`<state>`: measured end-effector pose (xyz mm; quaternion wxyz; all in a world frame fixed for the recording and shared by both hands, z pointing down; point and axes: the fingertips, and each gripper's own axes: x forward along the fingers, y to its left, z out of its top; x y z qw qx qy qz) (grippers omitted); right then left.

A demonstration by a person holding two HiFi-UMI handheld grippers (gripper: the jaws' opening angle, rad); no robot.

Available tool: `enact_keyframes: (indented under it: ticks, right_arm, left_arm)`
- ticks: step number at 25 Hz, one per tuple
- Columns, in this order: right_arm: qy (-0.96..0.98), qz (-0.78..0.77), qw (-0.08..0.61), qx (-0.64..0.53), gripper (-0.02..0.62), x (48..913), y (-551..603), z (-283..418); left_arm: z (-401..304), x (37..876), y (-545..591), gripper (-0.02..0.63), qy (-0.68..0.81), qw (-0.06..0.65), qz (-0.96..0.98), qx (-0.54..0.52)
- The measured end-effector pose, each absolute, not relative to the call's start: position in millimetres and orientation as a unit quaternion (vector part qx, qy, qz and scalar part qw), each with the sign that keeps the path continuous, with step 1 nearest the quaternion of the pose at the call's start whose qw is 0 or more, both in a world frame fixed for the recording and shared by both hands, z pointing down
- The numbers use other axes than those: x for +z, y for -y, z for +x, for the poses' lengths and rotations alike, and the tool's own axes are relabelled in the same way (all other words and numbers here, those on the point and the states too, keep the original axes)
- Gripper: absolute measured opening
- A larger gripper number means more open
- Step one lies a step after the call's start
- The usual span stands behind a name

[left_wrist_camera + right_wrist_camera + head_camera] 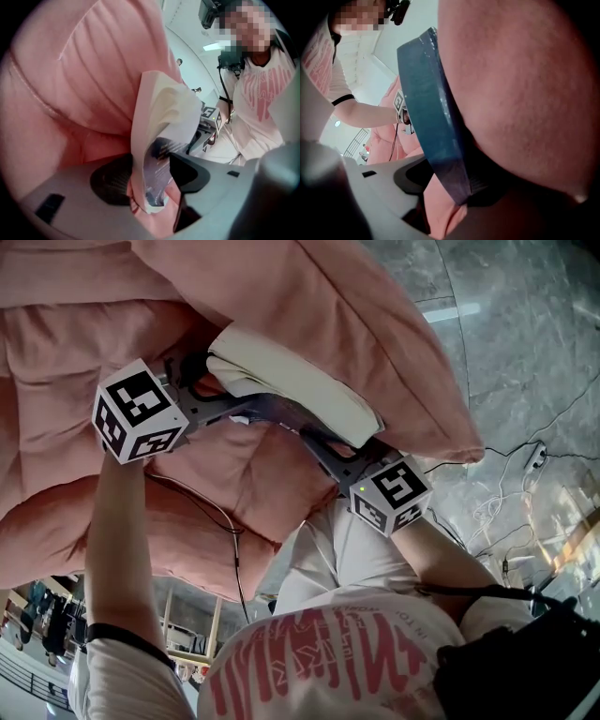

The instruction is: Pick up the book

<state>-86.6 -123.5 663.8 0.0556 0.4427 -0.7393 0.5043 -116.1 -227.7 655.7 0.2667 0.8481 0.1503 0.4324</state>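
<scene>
Grasping looks like the step in hand, and the lift has not begun. The book (291, 381) lies at the upper middle of the head view, wedged between the pink sofa (56, 381) and a big pink cushion (375, 324) that leans over it from the upper right. Grey marble floor (525, 334) fills the right side of that view.

The left gripper (208, 381) has its jaws set wide around the book's upper-left end. In its own view a corner of loose cream pages and a printed sheet stands between the two pads, and both pads seem to rest against it. The right gripper (345, 448) takes the lower-right end. There the blue cover runs down between the wide jaws, with the ribbed pad on the shadowed side against it and the other pad close up on the near face. I judge both to be gripping, though lightly and only at the ends.

The book's long axis runs from upper left to lower right in the head view, straight from one gripper to the other. Its cream page edge faces the camera. The far edge is buried under the cushion, so the spine cannot be seen.

What remains is to firm the hold, draw the book out from under the cushion and raise it clear of the sofa.
</scene>
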Motion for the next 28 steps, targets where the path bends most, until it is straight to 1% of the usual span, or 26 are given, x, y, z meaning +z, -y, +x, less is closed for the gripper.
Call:
enact_keyframes:
  ticks: [5,9,14,16,23,28]
  right_arm:
    - [0.741,0.422,0.068,0.518,0.216,667.2,120.0,-88.5]
    - [0.741,0.413,0.097,0.521,0.203,669.6,112.7,-88.6]
    - [0.767,0.397,0.152,0.481,0.186,665.9,102.7,-92.0]
    - [0.773,0.398,0.164,0.466,0.184,662.9,100.8,-90.4]
    - [0.793,0.411,0.180,0.411,0.176,625.1,106.9,-85.4]
    - [0.796,0.419,0.181,0.398,0.175,609.9,103.0,-85.0]
  left_arm:
    - [-122.6,652.8,223.7,0.232,-0.133,0.256,0.844,0.452]
    - [-124.2,649.6,215.6,0.210,-0.114,0.247,0.843,0.465]
    - [-126.9,645.9,205.3,0.209,-0.082,0.244,0.856,0.449]
    - [-127.7,643.2,201.9,0.210,-0.064,0.247,0.861,0.439]
    - [-138.0,611.0,198.5,0.210,-0.004,0.277,0.875,0.397]
    - [-139.9,595.0,194.1,0.209,0.015,0.276,0.880,0.386]
